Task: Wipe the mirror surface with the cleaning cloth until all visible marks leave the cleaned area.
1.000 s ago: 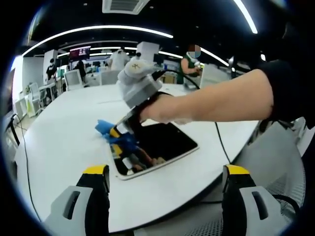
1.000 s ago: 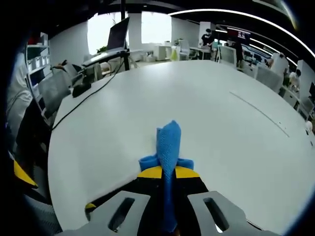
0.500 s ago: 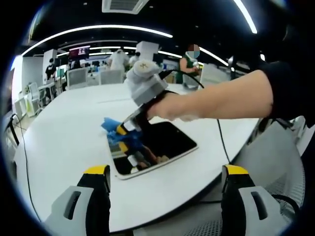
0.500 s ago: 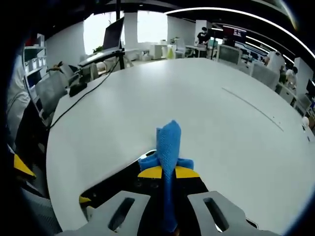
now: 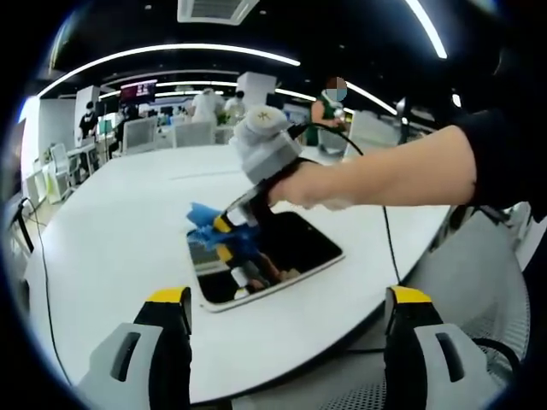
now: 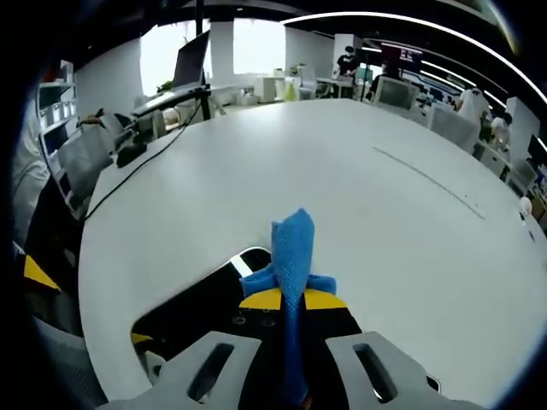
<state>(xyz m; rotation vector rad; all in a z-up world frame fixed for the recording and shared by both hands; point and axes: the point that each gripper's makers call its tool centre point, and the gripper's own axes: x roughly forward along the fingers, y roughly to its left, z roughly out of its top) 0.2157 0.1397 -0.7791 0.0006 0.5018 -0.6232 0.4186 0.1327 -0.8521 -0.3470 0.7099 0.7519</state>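
Right gripper (image 6: 291,301) clamps the blue cleaning cloth (image 6: 291,246), its long axis pointing forward over the mirror (image 5: 282,256) on the white desk (image 5: 111,248); left gripper (image 5: 286,312) stands wide, empty.

open-plan office: large white table (image 6: 359,196), desks with monitors (image 5: 137,132), ceiling light strips (image 5: 171,53), people working.

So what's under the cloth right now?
The mirror, near its far corner. The cloth sits in the right gripper; any marks beneath it are covered.
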